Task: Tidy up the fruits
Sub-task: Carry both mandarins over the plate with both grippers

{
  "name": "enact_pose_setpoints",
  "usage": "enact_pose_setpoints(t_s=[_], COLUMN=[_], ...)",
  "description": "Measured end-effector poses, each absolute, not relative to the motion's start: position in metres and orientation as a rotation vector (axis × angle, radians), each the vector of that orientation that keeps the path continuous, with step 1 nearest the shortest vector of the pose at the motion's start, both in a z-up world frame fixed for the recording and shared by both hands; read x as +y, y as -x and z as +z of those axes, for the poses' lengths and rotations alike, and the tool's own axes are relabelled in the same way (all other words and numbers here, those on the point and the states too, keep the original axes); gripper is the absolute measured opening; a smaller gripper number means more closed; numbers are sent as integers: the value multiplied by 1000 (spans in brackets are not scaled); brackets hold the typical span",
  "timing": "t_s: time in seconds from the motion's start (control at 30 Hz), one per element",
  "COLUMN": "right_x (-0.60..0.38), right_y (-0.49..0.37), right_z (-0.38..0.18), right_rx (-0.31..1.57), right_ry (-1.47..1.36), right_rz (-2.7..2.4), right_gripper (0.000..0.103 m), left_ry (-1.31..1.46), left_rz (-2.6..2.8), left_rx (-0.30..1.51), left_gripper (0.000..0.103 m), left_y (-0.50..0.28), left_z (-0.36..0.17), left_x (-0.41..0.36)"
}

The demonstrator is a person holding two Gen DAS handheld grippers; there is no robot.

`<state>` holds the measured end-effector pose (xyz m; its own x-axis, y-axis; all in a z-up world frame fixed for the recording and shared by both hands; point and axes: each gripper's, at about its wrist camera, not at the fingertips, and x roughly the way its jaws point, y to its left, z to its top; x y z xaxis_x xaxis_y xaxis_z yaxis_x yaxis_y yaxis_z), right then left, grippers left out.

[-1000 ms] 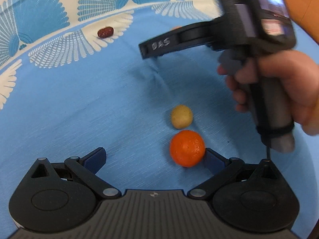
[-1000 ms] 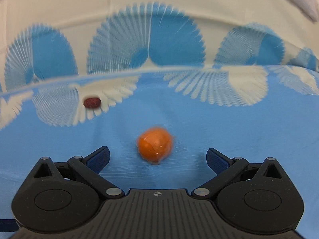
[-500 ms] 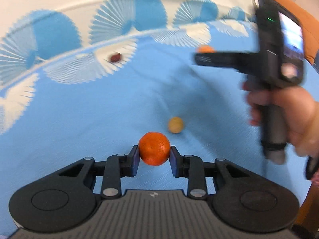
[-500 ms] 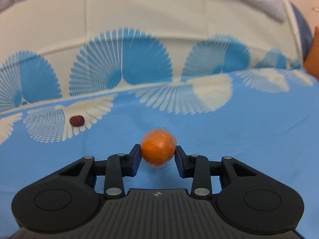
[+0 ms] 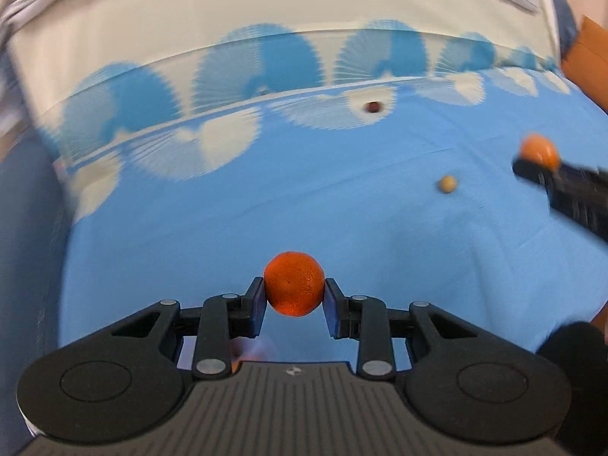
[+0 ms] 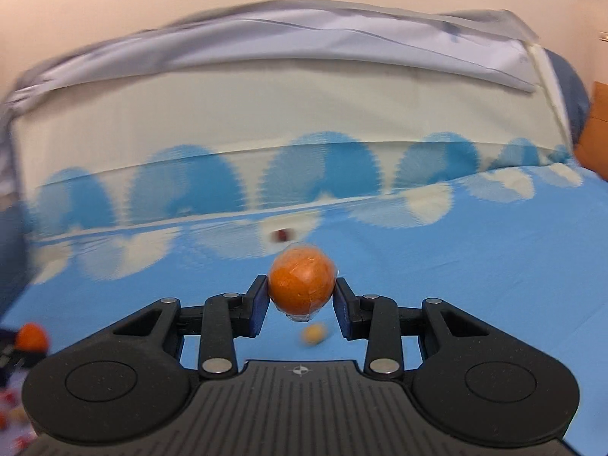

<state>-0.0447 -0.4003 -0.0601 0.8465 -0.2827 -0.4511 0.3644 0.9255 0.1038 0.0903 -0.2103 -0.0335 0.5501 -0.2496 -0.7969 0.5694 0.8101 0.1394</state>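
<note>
My left gripper (image 5: 294,296) is shut on a bright orange tangerine (image 5: 294,283) and holds it above the blue cloth (image 5: 190,235). In the right wrist view my right gripper (image 6: 302,300) is shut on an orange fruit in clear wrap (image 6: 302,281), also lifted off the cloth. A small yellow fruit (image 5: 447,183) lies on the cloth right of centre, and shows blurred below the wrapped fruit (image 6: 313,333). A dark red date (image 5: 373,106) rests on a white fan pattern at the back. The right gripper with its fruit (image 5: 539,152) appears at the right edge of the left wrist view.
The cloth's cream border with blue fan prints (image 5: 266,68) drops off at the back edge. A pale folded sheet (image 6: 304,45) lies beyond it. An orange-brown surface (image 5: 589,57) sits at the far right. Small coloured items (image 6: 15,418) show blurred at the lower left.
Both grippers were open over their fruits, then closed on them. Both have since lifted off the cloth, and the left one has swung away so the yellow fruit now sits far to the right.
</note>
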Motion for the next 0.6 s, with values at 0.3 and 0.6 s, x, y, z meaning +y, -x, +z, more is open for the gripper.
enact_pose_setpoints(t_s=[0.3,0.6], right_x=[-268,-167], right_y=[80,111], right_z=[-31,-19], right_rx=[540,584], right_ry=[-224,-60], right_rz=[-25,166], right_gripper=[38,38], left_ry=[-343,-294], left_rz=[-375,-291], left_rx=[857,826], left_gripper=[35,35], left_y=[-32,13], left_z=[2,3], left_x=[-93,-18])
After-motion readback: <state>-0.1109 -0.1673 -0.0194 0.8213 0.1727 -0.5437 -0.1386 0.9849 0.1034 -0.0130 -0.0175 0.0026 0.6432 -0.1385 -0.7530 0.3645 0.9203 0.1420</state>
